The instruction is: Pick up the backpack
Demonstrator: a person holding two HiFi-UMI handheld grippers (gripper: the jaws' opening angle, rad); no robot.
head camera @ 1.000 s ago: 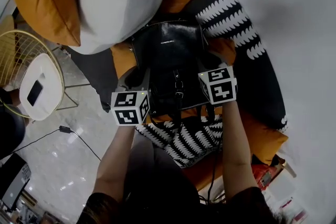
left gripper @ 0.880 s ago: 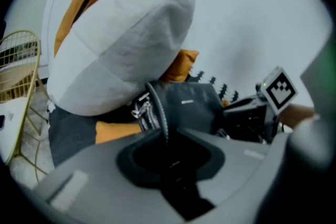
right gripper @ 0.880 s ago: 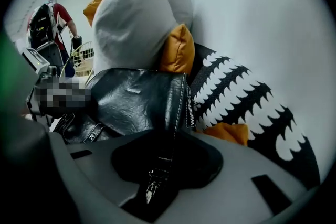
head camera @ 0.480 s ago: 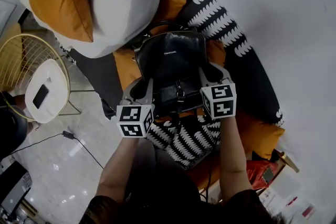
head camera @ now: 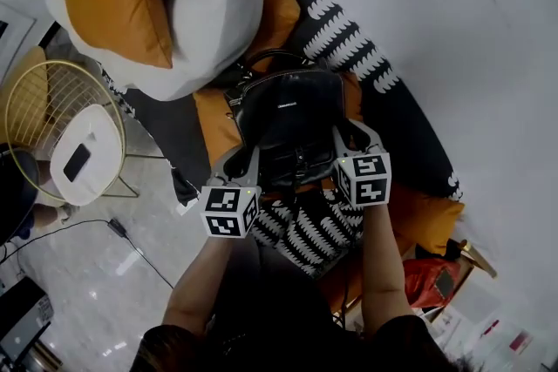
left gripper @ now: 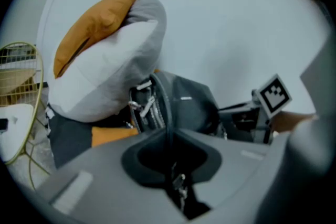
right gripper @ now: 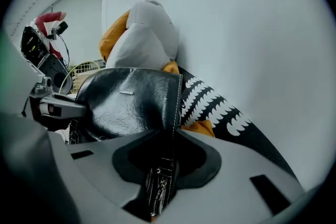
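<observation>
Far to the left of the backpack (head camera: 288, 113) stands a gold wire stand (head camera: 30, 104) with a white top, and a dark phone (head camera: 77, 161) lies on it. Nearer, up and left of the backpack, a big white and orange cushion (head camera: 187, 13) leans just beside it.

Your left tongs (head camera: 247, 157) are at the backpack's left side. Their jaws have just been closing and now pinch a thin black edge of the bag, with a metal zip pull (left gripper: 178, 181) dangling between them below the pinch.

The backpack itself, black and glossy, sits upright between your two tongs, over the orange seat (head camera: 214, 113). You cannot tell whether its base touches that seat.

Your right tongs (head camera: 346, 138) are at the backpack's right side. Their jaws too have just been closing and are clenched on the stitched side seam, with a zip running down between them.

Right of the backpack lies a black patterned cover (head camera: 349, 43) with white leaf marks.
</observation>
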